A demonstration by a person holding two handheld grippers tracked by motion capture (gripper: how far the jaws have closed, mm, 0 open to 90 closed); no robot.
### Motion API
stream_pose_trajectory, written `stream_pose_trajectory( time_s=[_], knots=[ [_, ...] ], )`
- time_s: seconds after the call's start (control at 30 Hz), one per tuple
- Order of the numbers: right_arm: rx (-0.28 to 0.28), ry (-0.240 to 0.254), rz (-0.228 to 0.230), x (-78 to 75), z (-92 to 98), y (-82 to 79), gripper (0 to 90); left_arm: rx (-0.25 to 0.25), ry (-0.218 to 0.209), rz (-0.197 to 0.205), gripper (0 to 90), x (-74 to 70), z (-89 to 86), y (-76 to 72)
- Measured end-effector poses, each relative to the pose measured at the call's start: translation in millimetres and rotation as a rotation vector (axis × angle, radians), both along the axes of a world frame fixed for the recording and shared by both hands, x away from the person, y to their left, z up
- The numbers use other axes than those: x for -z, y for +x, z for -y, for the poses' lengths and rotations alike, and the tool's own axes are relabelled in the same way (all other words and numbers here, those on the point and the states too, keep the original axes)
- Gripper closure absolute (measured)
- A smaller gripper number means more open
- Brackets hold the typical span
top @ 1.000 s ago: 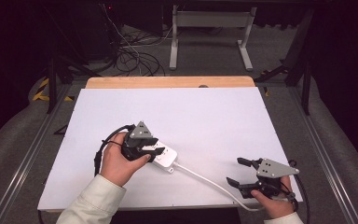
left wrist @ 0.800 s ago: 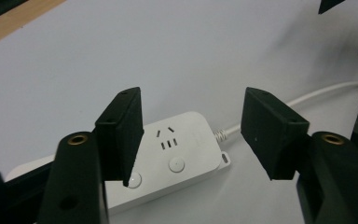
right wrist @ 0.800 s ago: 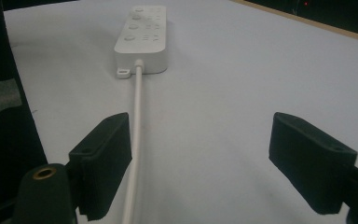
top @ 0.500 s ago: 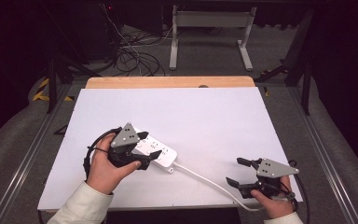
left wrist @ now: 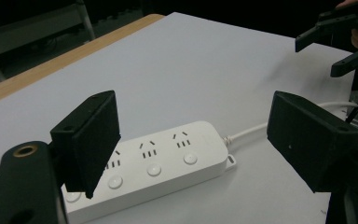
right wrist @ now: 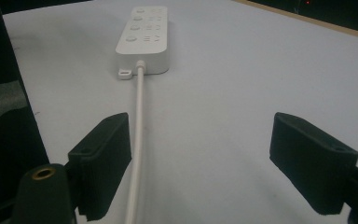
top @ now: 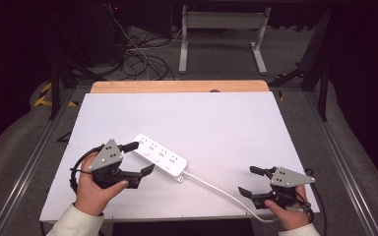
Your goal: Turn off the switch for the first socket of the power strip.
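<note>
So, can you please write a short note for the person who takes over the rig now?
Left gripper: jaws have just been opening, now open, nothing between the pads, beside the near-left end of the power strip.
Right gripper: open, holds nothing, at the table's near-right corner, over the white cable.
Done: strip lies flat on the table, released.
Left: nothing is plugged in.

White table [top: 226, 118], floor cables [top: 142, 64]

The power strip [top: 160, 157] was smooth, slightly glossy white plastic; the worktop [top: 216, 123] was matt white with a bare wood edge; the left claw [left wrist: 196, 135] was matt black.
</note>
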State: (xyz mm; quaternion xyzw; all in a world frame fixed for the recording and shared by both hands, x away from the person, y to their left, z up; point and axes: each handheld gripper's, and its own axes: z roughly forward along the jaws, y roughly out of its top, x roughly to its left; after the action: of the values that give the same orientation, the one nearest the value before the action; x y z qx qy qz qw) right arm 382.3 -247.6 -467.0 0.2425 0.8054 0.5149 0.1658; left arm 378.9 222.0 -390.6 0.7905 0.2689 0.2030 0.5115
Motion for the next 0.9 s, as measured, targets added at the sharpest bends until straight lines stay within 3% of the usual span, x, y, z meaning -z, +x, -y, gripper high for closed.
stream_pose_trajectory(
  time_s=[0.07, 0.6, 0.9],
  knots=[
    [0.0, -0.001, -0.001, 0.1, 0.0, 0.0, 20.9, -0.005, -0.03, 0.0, 17.7, 3.7, -6.7, -2.6],
    [0.001, -0.003, -0.005, 1.3, -0.5, 0.4, 20.9, -0.068, -0.042, 0.039, 16.3, 46.2, -47.0, -12.3],
    [0.003, -0.018, -0.009, 2.4, -0.3, 0.7, 20.5, -0.088, -0.012, -0.016, 17.0, 70.4, -57.8, -10.6]
  ],
)
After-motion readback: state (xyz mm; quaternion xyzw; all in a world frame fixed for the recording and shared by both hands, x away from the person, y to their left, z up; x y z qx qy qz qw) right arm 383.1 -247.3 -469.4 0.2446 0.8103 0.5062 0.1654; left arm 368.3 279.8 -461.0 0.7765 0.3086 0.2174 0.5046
